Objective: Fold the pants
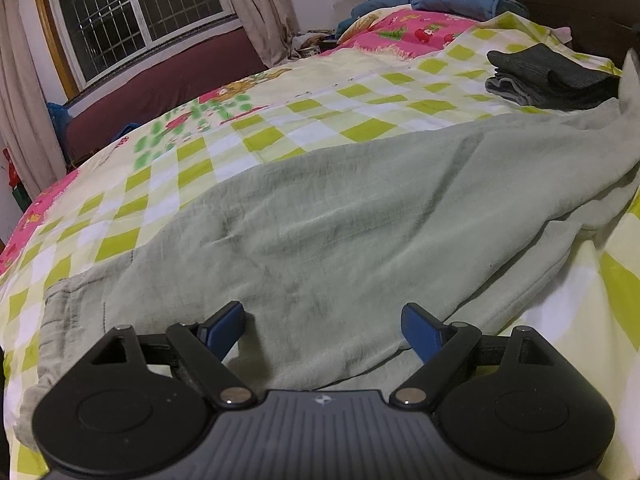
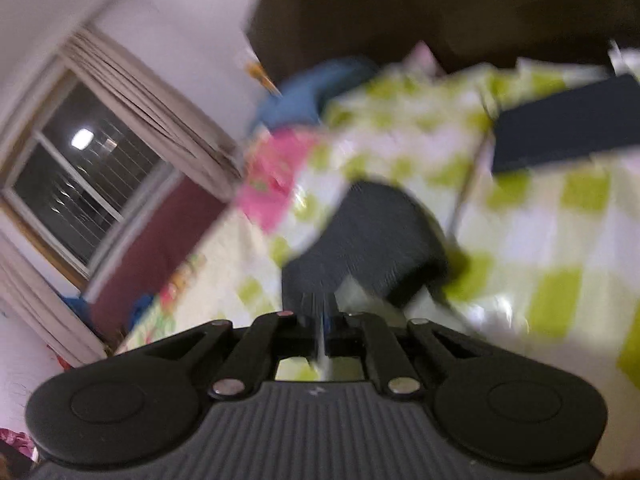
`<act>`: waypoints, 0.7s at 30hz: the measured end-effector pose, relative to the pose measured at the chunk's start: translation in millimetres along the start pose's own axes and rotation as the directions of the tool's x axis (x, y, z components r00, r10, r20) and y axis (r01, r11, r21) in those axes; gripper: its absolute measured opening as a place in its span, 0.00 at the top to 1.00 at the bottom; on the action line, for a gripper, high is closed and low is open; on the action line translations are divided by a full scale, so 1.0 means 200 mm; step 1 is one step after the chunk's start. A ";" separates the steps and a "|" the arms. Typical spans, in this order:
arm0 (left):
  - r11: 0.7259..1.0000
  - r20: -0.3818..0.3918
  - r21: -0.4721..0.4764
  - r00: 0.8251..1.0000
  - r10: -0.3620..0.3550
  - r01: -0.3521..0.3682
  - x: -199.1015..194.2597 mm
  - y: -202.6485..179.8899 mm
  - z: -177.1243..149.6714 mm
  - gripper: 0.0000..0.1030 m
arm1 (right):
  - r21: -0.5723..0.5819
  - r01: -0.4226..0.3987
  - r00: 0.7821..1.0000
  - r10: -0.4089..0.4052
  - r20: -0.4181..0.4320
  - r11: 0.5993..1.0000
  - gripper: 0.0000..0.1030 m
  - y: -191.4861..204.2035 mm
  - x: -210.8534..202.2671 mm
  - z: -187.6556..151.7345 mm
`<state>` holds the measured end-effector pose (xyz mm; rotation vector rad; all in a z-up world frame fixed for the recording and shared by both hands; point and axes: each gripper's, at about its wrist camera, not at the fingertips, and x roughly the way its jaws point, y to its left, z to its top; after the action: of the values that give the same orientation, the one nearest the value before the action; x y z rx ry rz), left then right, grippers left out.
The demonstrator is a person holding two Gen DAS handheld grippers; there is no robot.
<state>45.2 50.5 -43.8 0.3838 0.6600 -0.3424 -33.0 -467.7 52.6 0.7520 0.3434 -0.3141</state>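
Pale grey-green pants lie spread across the checked bedspread, waistband at the lower left, legs running to the right. My left gripper is open just above the pants near the waist, its blue pads wide apart. My right gripper is shut on a thin strip of pale fabric that looks like the pants' edge. In the left wrist view a lifted pale fabric edge shows at the far right. The right wrist view is blurred.
A stack of folded dark clothes sits on the bed at the far right, also in the right wrist view. Blue pillows lie at the headboard. A dark flat item lies further on the bed. Window and curtains are at left.
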 end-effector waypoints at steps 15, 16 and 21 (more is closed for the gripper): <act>1.000 0.012 -0.001 1.000 -0.008 0.008 -0.01 0.00 0.01 0.04 | 0.181 0.198 0.965 -0.159 -0.208 0.963 0.73 -0.27 0.03 -0.13; 1.000 0.019 0.000 1.000 -0.016 0.016 -0.01 0.00 0.02 0.04 | 0.174 0.205 0.962 -0.166 -0.218 0.963 0.71 -0.28 0.02 -0.13; 0.998 0.082 0.051 0.996 -0.040 0.036 -0.09 -0.08 0.09 0.04 | 0.152 0.273 0.937 -0.228 -0.263 0.950 0.70 -0.31 0.04 -0.16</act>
<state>35.0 31.8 -22.4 0.4025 0.5793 -0.4091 -55.3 -488.5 -10.1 0.9367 0.6524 -0.5032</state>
